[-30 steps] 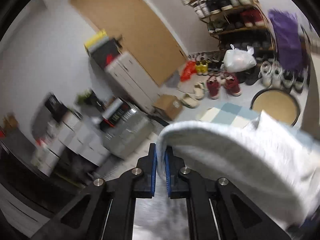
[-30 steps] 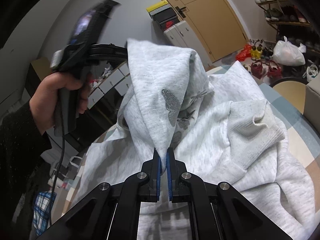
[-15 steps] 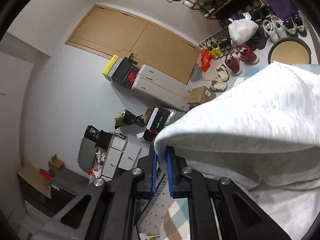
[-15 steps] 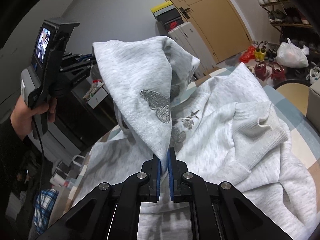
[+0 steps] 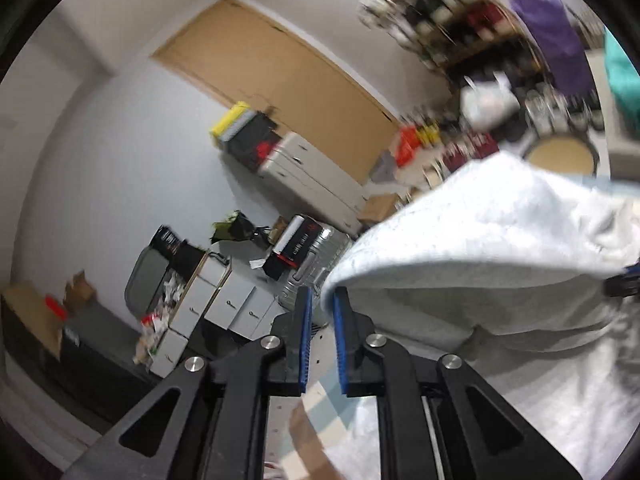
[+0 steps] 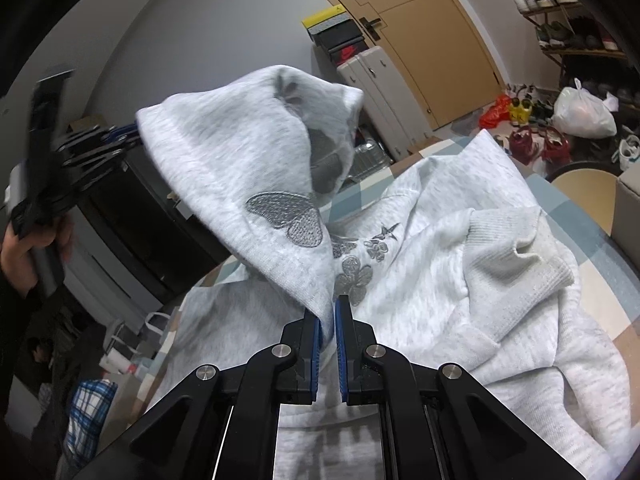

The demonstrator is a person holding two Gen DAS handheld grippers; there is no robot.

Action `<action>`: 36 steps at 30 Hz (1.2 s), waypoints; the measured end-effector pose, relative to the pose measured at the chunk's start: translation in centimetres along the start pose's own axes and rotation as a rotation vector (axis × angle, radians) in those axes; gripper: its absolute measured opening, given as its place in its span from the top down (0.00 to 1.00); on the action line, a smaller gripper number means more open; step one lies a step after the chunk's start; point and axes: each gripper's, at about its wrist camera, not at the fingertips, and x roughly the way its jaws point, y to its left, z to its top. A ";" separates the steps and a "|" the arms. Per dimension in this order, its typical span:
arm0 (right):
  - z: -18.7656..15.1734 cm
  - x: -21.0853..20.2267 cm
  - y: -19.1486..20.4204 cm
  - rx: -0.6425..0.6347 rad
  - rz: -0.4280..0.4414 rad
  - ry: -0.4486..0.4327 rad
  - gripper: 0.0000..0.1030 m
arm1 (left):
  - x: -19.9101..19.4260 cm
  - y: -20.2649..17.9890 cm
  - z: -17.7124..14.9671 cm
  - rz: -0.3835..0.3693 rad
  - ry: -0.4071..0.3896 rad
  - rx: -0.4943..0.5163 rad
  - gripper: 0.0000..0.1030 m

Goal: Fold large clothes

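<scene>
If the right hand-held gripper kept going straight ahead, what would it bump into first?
Probably the pale grey embroidered sweatshirt itself. The right hand-held gripper already pinches its lifted edge, and more of its cloth lies piled right ahead. Depth is hard to judge.

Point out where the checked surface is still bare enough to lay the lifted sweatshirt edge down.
Bare checked surface shows right of the sweatshirt, beside its ribbed cuff; a narrow strip lies beyond its far edge. The middle is crowded with bunched fabric.

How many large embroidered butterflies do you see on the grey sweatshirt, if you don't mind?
1: the butterfly sits on the lifted fold of the sweatshirt, above the right gripper. Others may be hidden in folds.
</scene>
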 end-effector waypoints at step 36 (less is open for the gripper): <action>-0.1 0.4 -1.3 0.098 0.014 0.019 0.91 | 21.0 -2.6 8.2 -0.317 0.368 -0.764 0.09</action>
